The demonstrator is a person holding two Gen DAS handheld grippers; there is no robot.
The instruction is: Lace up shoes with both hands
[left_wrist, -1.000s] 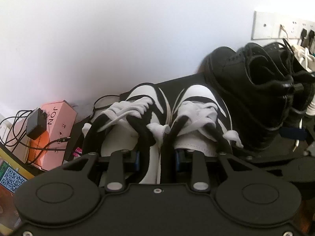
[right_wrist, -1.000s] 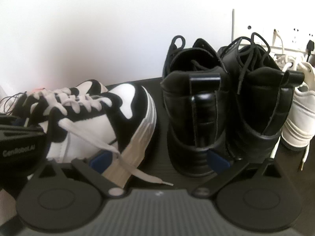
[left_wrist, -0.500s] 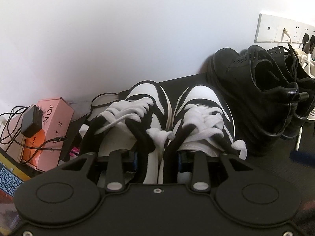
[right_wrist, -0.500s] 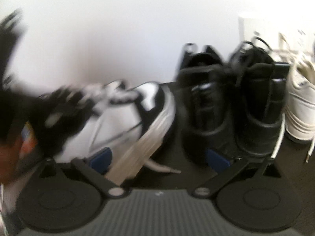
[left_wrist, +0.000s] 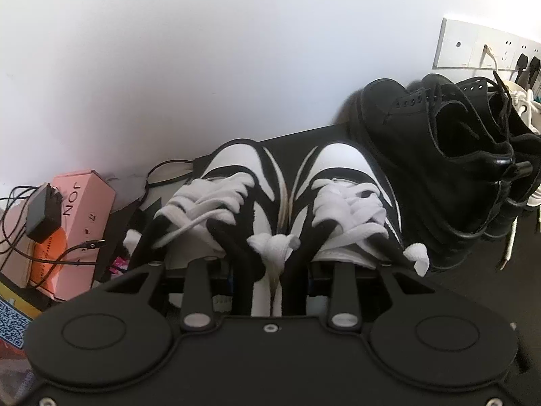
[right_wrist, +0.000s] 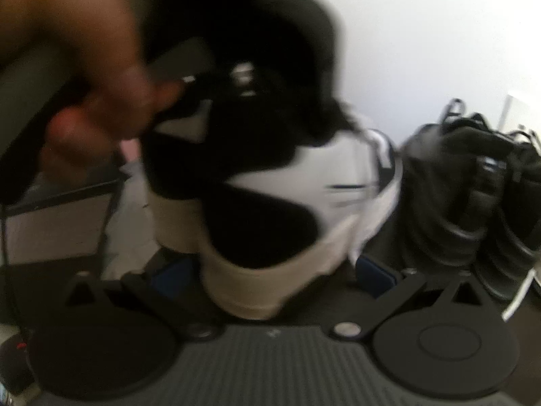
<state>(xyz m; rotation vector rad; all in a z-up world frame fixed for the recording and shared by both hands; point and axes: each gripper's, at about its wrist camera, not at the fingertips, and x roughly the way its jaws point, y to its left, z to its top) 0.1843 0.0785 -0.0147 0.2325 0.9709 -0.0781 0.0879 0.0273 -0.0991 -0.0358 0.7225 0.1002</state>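
Note:
Two black-and-white sneakers, left one [left_wrist: 233,169] and right one [left_wrist: 341,159], stand side by side with toes to the wall, both threaded with white laces [left_wrist: 355,203]. My left gripper [left_wrist: 270,270] points down between them, its jaws narrow and closed on the two inner collars pressed together. A bunched white lace [left_wrist: 274,243] sits just past the fingers. The right wrist view is blurred: my right gripper [right_wrist: 274,275] is open wide, its blue pads either side of the sneaker's heel [right_wrist: 270,203]. A hand [right_wrist: 94,101] holds the left gripper above that heel.
A pair of black boots [left_wrist: 422,155] stands close on the sneakers' right, also seen as the black boots [right_wrist: 456,186]. Beyond them lies a white shoe [left_wrist: 527,101]. A pink box [left_wrist: 81,203], a charger [left_wrist: 42,209] and cables crowd the left. A socket panel [left_wrist: 466,47] is on the white wall.
My right gripper has swung left and rolled, going from facing the black boots to sitting behind the sneaker's heel. The left gripper has stayed on the sneakers' collars.

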